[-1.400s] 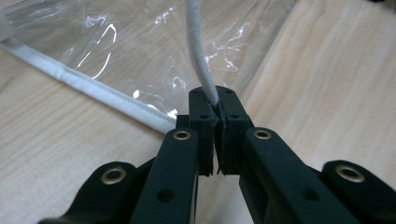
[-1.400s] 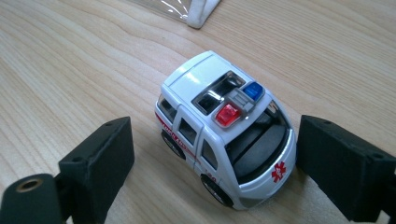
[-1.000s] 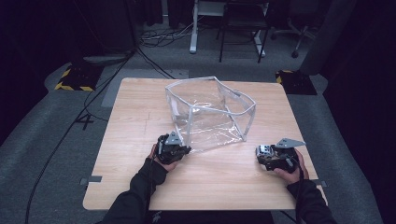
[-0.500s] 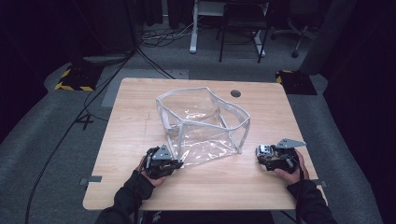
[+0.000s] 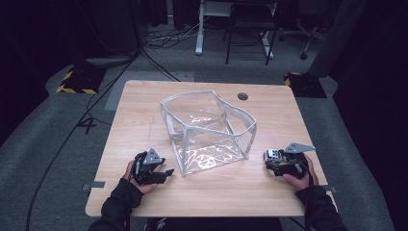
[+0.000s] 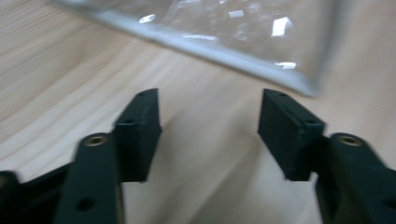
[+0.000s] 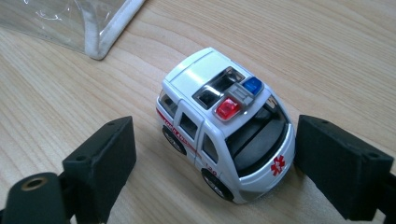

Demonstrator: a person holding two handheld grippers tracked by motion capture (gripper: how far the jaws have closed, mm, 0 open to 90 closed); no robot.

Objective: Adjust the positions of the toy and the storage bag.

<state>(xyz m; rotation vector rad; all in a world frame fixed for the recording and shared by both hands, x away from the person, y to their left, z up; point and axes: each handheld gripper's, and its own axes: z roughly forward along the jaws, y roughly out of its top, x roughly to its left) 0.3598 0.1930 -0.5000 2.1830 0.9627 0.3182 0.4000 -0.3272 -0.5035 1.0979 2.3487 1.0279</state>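
A clear plastic bag with white trim stands open-topped in the middle of the wooden table. My left gripper lies just off its near left corner, pointing at it. Its jaws have just been opening and nothing sits between them. In the left gripper view the left gripper faces the bag's white bottom edge, a short gap away. A white toy ambulance with red and blue roof lights stands between the spread jaws of my right gripper; the left pad is clear of it. From above, the right gripper and ambulance are right of the bag.
A round cable hole marks the table's far side. Beyond the table are a desk frame, chair legs and floor cables. The near table edge runs just behind both hands.
The left gripper slid toward the near left, dragging the bag's corner with it, then opened and let the bag go. The right gripper and ambulance stayed put.
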